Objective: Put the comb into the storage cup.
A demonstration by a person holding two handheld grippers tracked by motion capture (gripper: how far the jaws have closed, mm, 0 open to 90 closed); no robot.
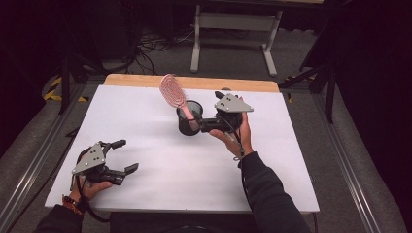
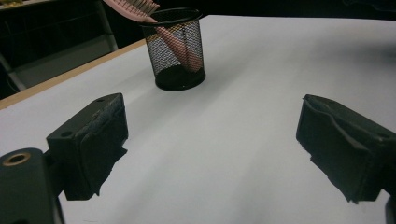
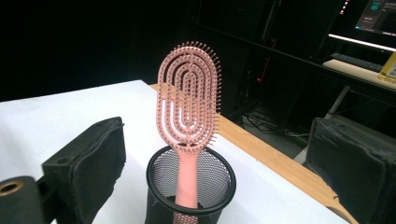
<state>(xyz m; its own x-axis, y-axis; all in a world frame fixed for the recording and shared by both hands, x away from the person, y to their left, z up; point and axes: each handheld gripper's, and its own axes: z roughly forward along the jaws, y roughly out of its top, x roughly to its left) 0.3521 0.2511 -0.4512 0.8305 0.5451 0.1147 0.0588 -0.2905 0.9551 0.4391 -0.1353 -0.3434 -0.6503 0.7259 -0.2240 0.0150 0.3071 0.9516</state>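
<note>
Pink hairbrush (image 1: 173,93) stands handle-down in the black mesh cup (image 1: 188,127) mid-table in the high view, the right gripper (image 1: 206,121) spread just beside the cup and the left gripper (image 1: 127,156) spread, well apart at the near left. The left gripper view shows its jaws wide over bare white table (image 2: 261,93), cup beyond. In the right gripper view the jaws stand wide on either side of the cup, touching nothing.
</note>
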